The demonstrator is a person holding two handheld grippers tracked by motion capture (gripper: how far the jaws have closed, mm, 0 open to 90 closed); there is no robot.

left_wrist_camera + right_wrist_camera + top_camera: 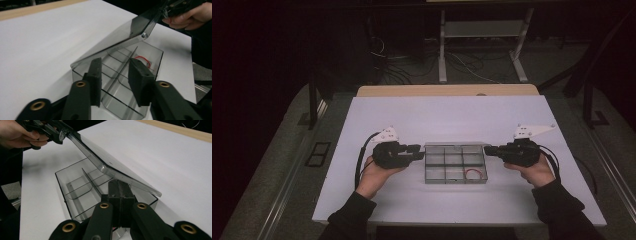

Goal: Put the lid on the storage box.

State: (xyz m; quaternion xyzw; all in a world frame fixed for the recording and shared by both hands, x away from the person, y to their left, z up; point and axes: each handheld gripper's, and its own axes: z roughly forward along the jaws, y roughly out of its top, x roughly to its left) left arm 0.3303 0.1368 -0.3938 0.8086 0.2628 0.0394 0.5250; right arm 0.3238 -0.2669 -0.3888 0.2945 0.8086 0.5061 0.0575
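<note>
A clear plastic compartment box (pixel 427 170) sits mid-table, and its hinged lid (pixel 454 145) is tilted up. A red loop (pixel 473 173) lies in the near right compartment. My left gripper (pixel 422 148) is at the box's left end. In the left gripper view its jaws (pixel 115 63) stand apart across the end wall (pixel 120 105), not pressing it. My right gripper (pixel 487 150) is at the box's right end. In the right gripper view its pads (pixel 120 187) are pressed together just under the raised lid (pixel 100 160), apparently pinching its edge.
The white table top (pixel 412 115) has bare room all round the box, with a wooden strip (pixel 447 90) along its far edge. Beyond it are desk legs (pixel 442 50) and cables on the dark floor. A hand holds each gripper from the near side.
</note>
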